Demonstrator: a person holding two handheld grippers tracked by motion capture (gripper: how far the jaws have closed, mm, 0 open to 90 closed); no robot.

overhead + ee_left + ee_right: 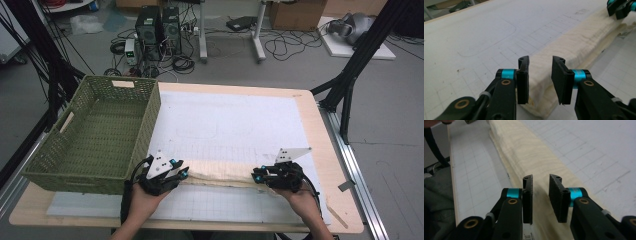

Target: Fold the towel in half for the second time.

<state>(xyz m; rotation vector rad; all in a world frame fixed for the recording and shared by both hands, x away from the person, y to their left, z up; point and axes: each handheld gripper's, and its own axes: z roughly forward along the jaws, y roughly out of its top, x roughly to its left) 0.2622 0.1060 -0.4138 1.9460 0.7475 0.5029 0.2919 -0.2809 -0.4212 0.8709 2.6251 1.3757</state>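
A cream towel [220,172], folded into a long narrow strip, lies across the near part of the white grid mat [225,120]. My left gripper [184,173] is at its left end and my right gripper [256,176] at its right end. In the left gripper view the jaws [540,62] stand apart on either side of the towel's end [574,42], with a gap between the pads and the cloth. The right gripper's tips [619,8] show at the strip's far end. In the right gripper view the jaws [540,180] stand apart over the towel [524,150], which runs away ahead.
A green woven basket [150,130] stands on the table's left side, close beside my left gripper. The wooden table edge [320,150] runs along the right. Black frame legs, computers and cables are on the floor behind the table.
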